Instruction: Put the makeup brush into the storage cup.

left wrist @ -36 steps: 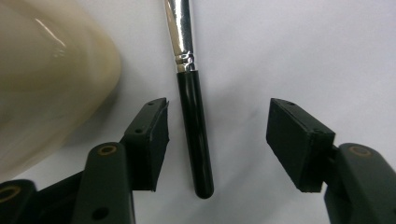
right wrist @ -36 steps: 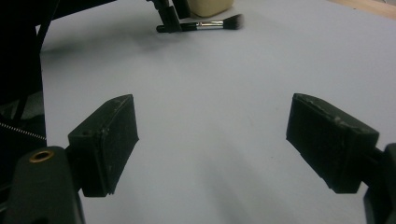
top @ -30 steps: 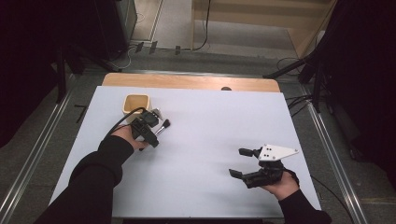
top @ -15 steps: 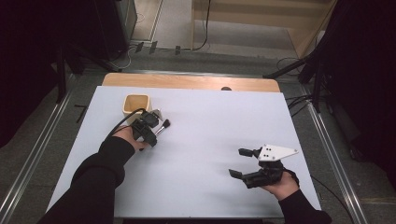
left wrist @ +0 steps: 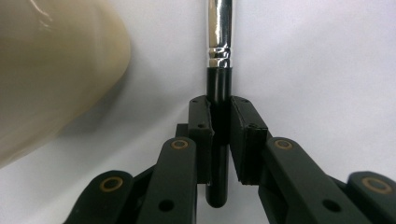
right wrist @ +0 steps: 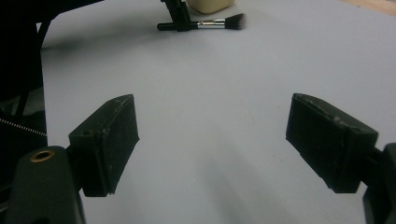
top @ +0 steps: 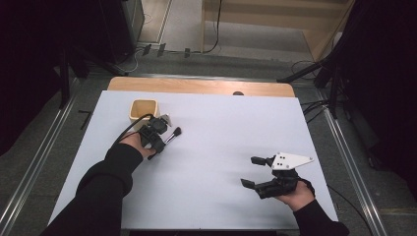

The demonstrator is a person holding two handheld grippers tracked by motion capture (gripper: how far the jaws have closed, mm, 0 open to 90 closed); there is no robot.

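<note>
Brush (left wrist: 218, 70) in left gripper (left wrist: 219, 123); unlabelled

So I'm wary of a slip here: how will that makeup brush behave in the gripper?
The brush has a round, glossy handle, so it may twist or slide between the left gripper's flat pads. It looks stiff and light. Set down, it would probably roll.

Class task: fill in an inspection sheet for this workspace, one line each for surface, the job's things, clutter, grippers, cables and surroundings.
Surface: white table, wooden strip along the far edge.
Job's things: makeup brush lying beside a cream cup.
Clutter: nothing seen.
Grippers: left hand-held gripper shut on the brush's black handle; right hand-held gripper open, holding nothing, over bare table.
Cables: a black one trails from the left hand-held gripper; more on the floor.
Surroundings: dark floor, metal rails either side.
</note>
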